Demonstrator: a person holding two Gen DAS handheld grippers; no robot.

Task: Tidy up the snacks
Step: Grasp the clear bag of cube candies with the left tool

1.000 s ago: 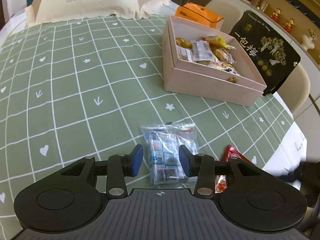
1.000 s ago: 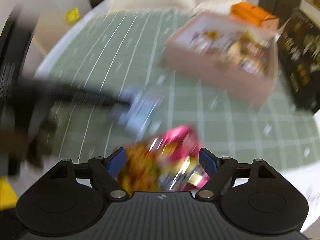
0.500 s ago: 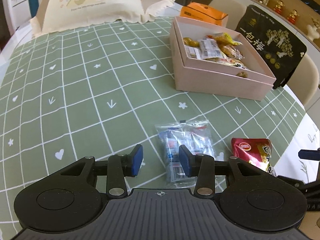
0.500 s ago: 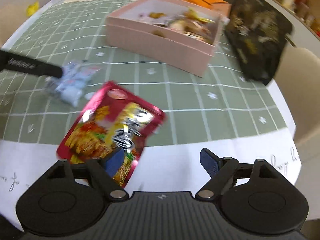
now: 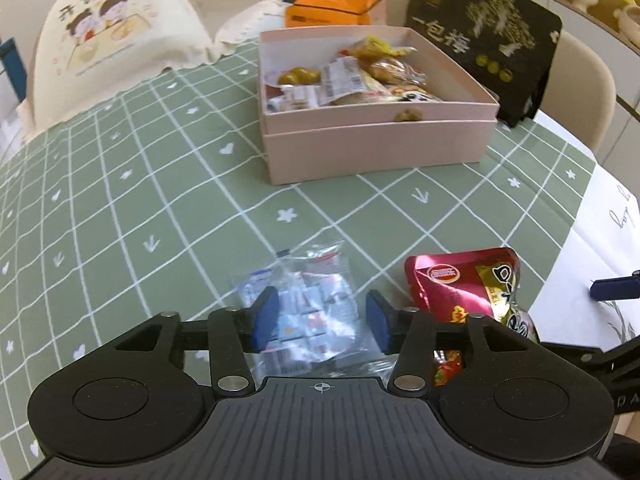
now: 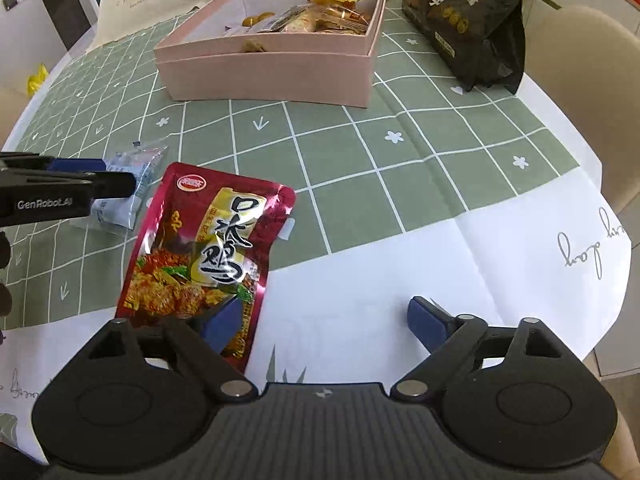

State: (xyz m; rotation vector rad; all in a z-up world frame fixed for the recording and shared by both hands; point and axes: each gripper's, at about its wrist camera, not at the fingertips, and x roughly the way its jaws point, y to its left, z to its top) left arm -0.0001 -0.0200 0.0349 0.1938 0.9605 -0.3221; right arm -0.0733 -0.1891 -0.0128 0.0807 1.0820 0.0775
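Observation:
A clear bag of blue-and-white sweets [image 5: 308, 304] lies on the green checked tablecloth. My left gripper [image 5: 322, 319] hovers over it with the bag between its opening jaws; the right pad stands clear of the bag. Beside it lies a red foil snack pouch [image 6: 200, 248], also visible in the left wrist view [image 5: 464, 284]. My right gripper [image 6: 326, 322] hangs over the white table edge, its jaws opening wide with nothing between them; its left finger overlaps the pouch's lower corner. A pink box [image 5: 380, 148] with several wrapped snacks stands behind; the right wrist view shows this pink box [image 6: 264, 76] too.
A black stand-up bag [image 6: 468, 12] leans right of the box, an orange carton [image 5: 332, 10] behind it. A cream food cover [image 5: 112, 40] sits at the back left. A beige chair [image 6: 584, 80] stands by the table's round right edge.
The left jaws widened around the clear bag and the view swung toward the box. The red pouch left the right jaws and now lies on the table; those jaws spread wider.

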